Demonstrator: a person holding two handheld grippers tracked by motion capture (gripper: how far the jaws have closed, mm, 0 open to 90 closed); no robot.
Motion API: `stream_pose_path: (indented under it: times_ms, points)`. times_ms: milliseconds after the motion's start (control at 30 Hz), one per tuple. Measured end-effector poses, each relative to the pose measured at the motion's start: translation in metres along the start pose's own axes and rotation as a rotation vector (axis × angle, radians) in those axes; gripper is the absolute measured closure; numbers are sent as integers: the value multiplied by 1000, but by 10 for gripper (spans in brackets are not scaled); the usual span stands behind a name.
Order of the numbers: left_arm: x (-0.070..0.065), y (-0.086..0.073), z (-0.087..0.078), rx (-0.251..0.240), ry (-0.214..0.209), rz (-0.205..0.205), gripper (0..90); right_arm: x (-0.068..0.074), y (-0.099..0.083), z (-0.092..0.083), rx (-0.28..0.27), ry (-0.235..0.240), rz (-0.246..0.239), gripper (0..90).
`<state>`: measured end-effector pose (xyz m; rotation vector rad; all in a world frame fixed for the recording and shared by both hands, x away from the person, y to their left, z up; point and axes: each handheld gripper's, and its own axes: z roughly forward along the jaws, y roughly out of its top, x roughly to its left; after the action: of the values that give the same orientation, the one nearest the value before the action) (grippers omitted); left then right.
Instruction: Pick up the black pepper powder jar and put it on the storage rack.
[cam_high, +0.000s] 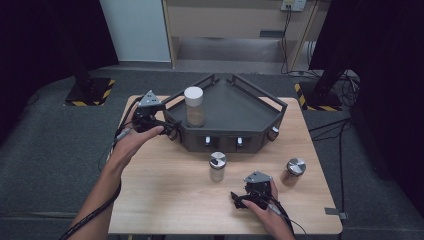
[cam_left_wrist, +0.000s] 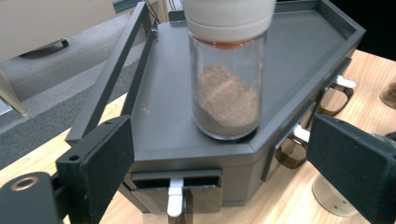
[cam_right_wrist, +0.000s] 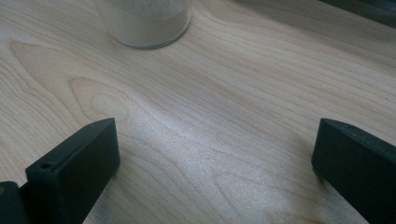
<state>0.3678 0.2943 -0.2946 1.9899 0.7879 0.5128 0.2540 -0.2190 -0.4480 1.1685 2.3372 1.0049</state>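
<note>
Nearest the person, the right gripper (cam_high: 239, 199) rests low over the bare wood of the table (cam_high: 165, 200), held in the right hand (cam_high: 265, 207). In the right gripper view its jaws stand wide apart with only wood grain between them, and the base of a glass jar of pale powder (cam_right_wrist: 144, 23) stands a little beyond them.

In the high view that steel-lidded jar (cam_high: 217, 166) stands on the table just in front of the dark tray (cam_high: 250, 107), and a second steel-lidded jar (cam_high: 295, 171) stands to its right, well apart from it.

Farther off, the left hand (cam_high: 131, 142) holds the left gripper (cam_high: 169, 129) at the tray's near left corner. Its jaws are wide and hold nothing; in the left gripper view they flank the tray's edge.

The white-capped jar of brown powder (cam_left_wrist: 229, 74) stands upright on the tray floor near its left front edge, just past the open jaws and clear of both of them. Small drawers with white pulls (cam_left_wrist: 175, 198) sit in the tray's front faces
</note>
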Motion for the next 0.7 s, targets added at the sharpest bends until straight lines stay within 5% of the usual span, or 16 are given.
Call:
stream_pose_path:
  times_ms: [700]
  points:
    - [-16,-34,-14,26,12,-22,61,0,0,0,1,0,0,9]
